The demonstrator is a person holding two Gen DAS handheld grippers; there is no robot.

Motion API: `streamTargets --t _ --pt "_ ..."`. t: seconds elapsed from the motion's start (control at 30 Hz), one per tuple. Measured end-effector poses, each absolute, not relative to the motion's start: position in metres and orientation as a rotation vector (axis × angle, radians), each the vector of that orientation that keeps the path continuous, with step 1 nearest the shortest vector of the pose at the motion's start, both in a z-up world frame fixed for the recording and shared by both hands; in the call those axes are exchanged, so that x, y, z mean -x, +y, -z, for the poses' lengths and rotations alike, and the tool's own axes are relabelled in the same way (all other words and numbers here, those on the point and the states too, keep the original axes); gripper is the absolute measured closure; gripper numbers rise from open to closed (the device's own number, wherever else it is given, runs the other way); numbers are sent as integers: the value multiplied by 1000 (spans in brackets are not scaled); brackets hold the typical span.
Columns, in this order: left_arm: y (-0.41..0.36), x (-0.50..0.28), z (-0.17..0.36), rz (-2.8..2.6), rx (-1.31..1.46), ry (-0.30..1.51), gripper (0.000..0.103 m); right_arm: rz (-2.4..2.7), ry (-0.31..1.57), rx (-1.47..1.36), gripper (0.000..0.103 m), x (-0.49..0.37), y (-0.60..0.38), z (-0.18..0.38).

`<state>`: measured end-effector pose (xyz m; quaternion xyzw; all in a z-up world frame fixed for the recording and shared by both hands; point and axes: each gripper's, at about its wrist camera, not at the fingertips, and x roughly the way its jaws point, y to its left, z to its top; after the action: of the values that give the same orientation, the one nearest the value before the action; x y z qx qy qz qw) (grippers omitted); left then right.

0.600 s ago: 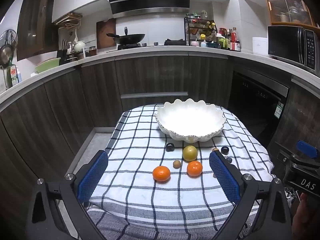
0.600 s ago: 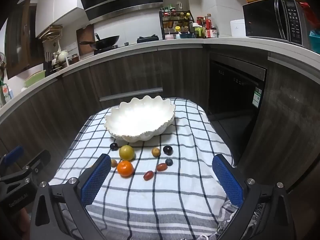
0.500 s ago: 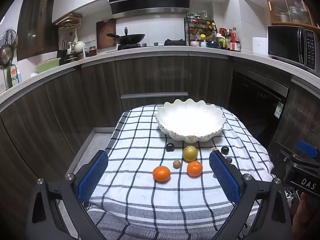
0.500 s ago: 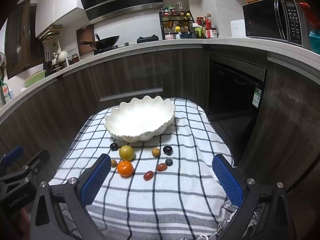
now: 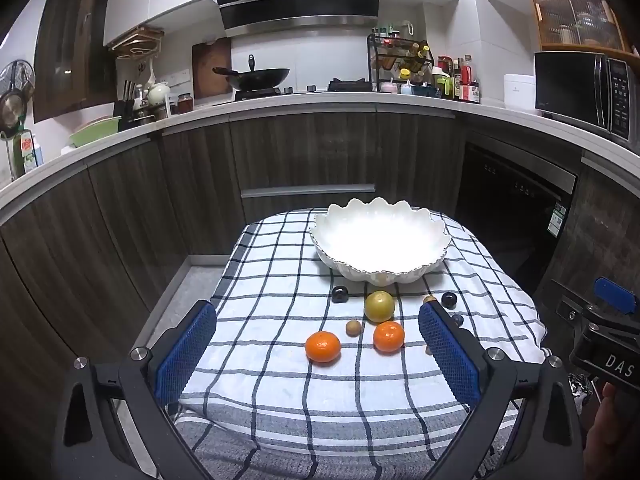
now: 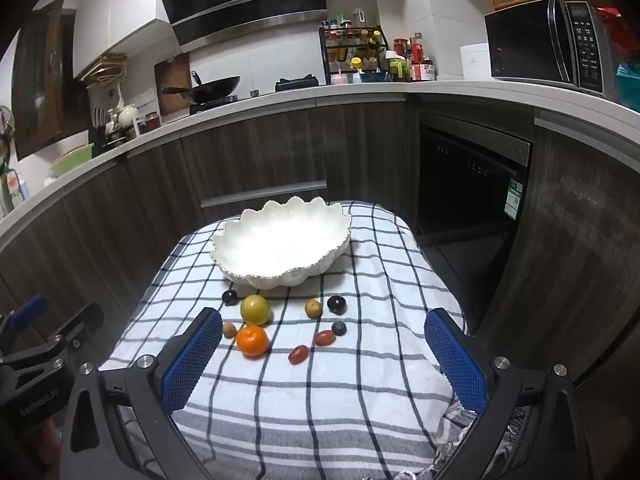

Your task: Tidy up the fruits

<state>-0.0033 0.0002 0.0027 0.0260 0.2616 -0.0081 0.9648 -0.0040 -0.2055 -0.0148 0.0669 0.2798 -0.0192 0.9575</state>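
Nothing is picked yet: both the left gripper (image 5: 316, 344) and right gripper (image 6: 324, 354) hang released and empty short of the fruit, so next one must reach an orange (image 5: 322, 346) for the bowl (image 5: 380, 240).

My left wrist camera looks forward and downward between its blue pads over the near edge of the checked tablecloth (image 5: 280, 392), with the scalloped white bowl (image 5: 380, 240) right of centre and well ahead. My right wrist camera faces the same way from further right, so the scalloped white bowl (image 6: 280, 244) sits left of centre. Both views share the bowl, the cloth, the fruit before the bowl, and the counter with the wok (image 5: 256, 76) behind it. Each glimpses the other gripper at its edge.
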Motion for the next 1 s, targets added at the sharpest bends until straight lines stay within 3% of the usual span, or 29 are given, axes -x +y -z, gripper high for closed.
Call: streamTargets --t 1.0 --pt "1 3 -3 17 -54 528 0 38 556 -140 0 7 -208 12"
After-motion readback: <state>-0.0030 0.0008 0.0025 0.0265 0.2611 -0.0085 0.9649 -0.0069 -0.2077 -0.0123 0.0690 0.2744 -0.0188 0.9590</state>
